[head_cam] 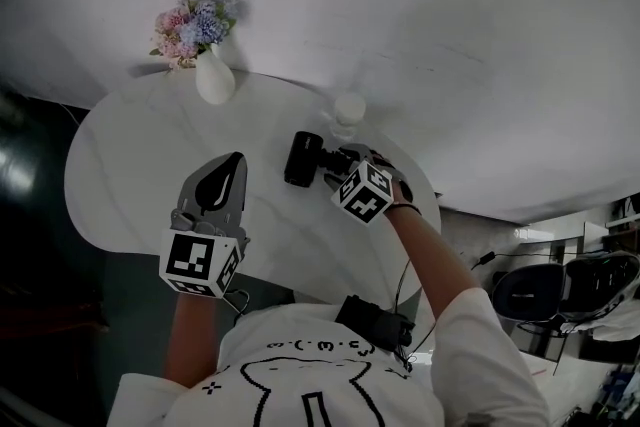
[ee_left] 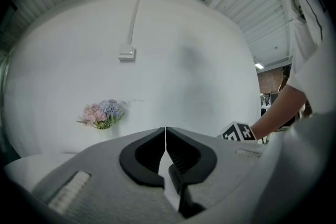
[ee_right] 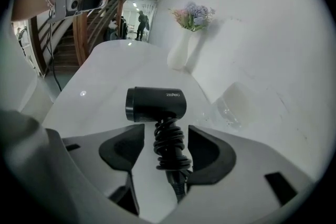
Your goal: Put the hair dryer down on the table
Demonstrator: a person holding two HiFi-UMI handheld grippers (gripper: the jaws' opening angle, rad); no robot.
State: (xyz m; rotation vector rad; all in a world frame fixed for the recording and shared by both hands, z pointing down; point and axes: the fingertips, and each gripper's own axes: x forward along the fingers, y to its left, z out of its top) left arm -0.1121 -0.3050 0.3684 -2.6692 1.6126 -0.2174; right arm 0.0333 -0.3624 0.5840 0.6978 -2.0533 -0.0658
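Note:
A black hair dryer (ee_right: pixel 156 104) lies on the white round table (head_cam: pixel 130 165), its barrel pointing left and its cord wound round the handle. My right gripper (ee_right: pixel 166 131) is open, with the jaws on either side of the wrapped handle and a gap on each side. In the head view the dryer (head_cam: pixel 302 158) sits just beyond the right gripper (head_cam: pixel 335 167), near the table's right side. My left gripper (head_cam: pixel 232 161) hovers over the table's front, shut with nothing between its jaws (ee_left: pixel 166 131).
A white vase of pink and blue flowers (head_cam: pixel 210 70) stands at the table's far edge against the wall. A clear glass (head_cam: pixel 349 110) stands just behind the dryer. The table's near edge runs close to the person's body.

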